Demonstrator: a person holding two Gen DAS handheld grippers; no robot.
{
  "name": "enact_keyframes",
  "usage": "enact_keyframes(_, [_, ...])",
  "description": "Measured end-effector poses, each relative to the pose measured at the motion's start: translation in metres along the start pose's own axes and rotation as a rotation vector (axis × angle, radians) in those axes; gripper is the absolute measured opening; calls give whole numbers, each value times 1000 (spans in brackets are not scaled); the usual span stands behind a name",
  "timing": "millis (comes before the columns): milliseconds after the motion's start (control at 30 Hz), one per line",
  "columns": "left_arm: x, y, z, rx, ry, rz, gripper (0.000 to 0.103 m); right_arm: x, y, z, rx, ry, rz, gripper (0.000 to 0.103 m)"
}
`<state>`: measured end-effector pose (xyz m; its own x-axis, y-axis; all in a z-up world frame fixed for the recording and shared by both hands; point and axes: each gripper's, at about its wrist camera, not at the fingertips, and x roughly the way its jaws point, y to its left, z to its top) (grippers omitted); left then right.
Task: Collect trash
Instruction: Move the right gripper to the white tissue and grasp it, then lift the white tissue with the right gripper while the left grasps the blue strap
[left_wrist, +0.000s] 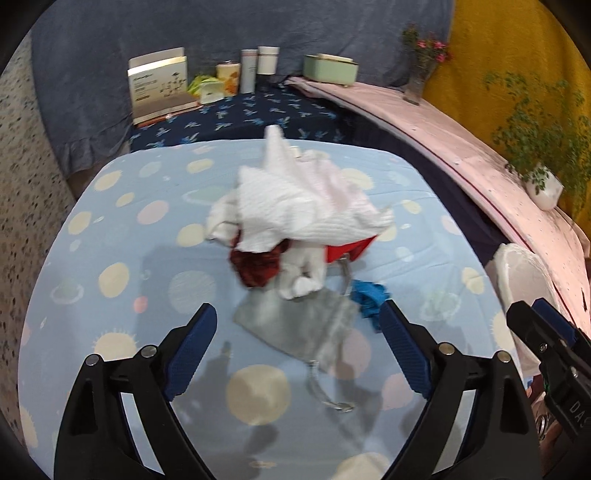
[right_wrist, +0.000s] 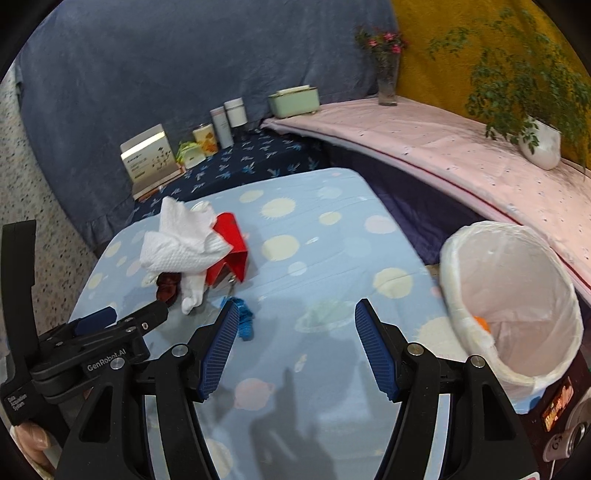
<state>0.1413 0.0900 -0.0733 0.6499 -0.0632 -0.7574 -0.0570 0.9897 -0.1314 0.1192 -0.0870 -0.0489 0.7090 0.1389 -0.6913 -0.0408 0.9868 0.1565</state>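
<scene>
The left gripper, seen from the right wrist view, carries "GenRobot.AI" in white on its black body and, lower on its handle, a small white label reading "Data Acquisition System". In the left wrist view the right gripper shows the letters "DAS" on its black side at the frame's edge. A round metal part at the lower right corner of the right wrist view bears what looks like "49", while the print on the box at the back and on the orange label below the bin is too blurred to read.
</scene>
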Motion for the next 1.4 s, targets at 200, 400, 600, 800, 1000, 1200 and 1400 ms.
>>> enact_keyframes(200, [3, 27, 6, -52, 1, 14, 86, 23, 22, -2, -30, 39, 25, 63])
enact_keyframes(400, [6, 42, 25, -81, -10, 0, 86, 37, 38, 8, -36, 44, 56, 63])
enact_keyframes(600, [11, 67, 27, -122, -7, 34, 86, 53, 62, 26, -48, 44, 112, 63])
enact_keyframes(800, [17, 96, 24, -171, 10, 90, 86, 72, 100, 33, -101, 38, 157, 63])
enact_keyframes(1000, [16, 114, 27, -194, 3, 111, 86, 102, 121, 35, -110, 75, 174, 63])
enact_keyframes(1200, [19, 115, 23, -194, 13, 102, 86, 122, 119, 34, -115, 125, 154, 4])
enact_keyframes(1400, [26, 98, 16, -165, 38, 68, 86, 86, 86, 48, -29, 19, 147, 3])
